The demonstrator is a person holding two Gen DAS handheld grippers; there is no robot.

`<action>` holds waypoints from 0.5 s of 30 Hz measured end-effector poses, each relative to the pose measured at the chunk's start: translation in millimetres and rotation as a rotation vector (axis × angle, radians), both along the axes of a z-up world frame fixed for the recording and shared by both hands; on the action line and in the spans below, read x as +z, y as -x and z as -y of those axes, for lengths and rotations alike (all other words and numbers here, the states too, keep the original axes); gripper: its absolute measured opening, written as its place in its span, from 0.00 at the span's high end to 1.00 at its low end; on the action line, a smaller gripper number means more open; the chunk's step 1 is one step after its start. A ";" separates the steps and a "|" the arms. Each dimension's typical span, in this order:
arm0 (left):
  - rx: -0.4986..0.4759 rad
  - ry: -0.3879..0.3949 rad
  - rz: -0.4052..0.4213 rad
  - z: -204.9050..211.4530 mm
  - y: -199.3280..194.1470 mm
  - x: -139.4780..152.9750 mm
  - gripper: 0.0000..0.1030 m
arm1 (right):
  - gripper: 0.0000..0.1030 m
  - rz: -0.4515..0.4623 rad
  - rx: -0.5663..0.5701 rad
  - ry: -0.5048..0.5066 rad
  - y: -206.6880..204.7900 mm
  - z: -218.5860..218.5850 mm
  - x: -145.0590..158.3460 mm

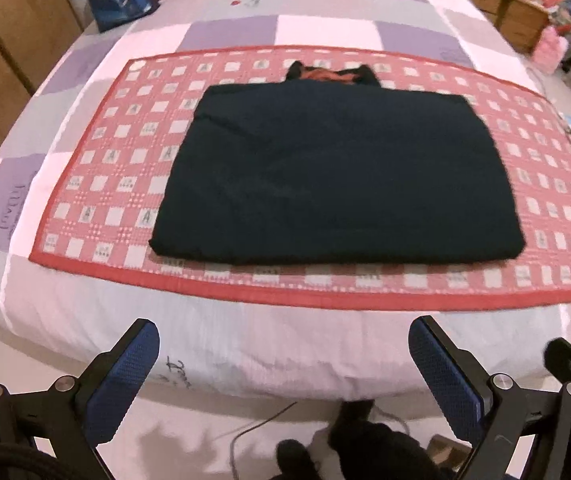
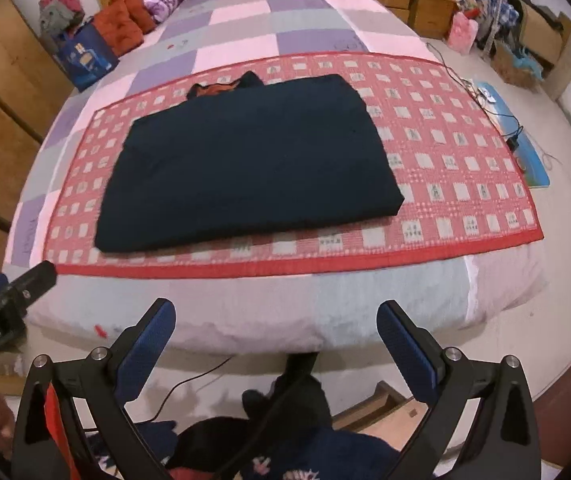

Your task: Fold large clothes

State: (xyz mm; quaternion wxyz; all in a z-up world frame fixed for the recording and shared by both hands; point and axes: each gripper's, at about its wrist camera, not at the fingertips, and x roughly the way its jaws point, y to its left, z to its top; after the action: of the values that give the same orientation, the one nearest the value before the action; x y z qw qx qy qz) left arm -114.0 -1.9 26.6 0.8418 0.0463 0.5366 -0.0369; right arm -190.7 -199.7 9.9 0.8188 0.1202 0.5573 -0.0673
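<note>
A blue bag (image 2: pixel 85 58) and red cushions (image 2: pixel 123 20) lie far up the bed (image 1: pixel 245 340), well apart from the mat (image 1: pixel 97 152); nothing covers the garment (image 1: pixel 333 176). It lies folded on the mat, long side crosswise, collar away. Left gripper (image 1: pixel 283 354) and right gripper (image 2: pixel 275 328) hold fingers apart, empty.

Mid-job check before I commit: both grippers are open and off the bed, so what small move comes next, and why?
Probably bring both grippers down to the near edge of the dark garment: it lies as a wide rectangle on the red mat, collar still showing, and both are open, holding nothing.
</note>
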 end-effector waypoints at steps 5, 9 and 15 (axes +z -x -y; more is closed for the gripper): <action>-0.002 0.009 -0.006 2.4 8.8 12.2 0.00 | 0.01 0.046 0.039 0.064 14.5 -15.2 30.5; 0.005 0.008 0.012 3.1 11.8 21.1 0.00 | 0.01 0.055 0.056 0.065 22.4 -20.5 39.7; -0.008 0.026 0.030 8.8 15.1 30.6 0.00 | 0.01 0.056 0.071 0.078 27.7 -22.5 47.9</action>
State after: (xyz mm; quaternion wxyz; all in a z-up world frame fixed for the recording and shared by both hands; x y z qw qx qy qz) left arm -129.1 -10.6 57.2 0.8501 0.0381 0.5232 -0.0468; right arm -218.4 -177.2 57.8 0.8401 0.0700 0.5350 -0.0564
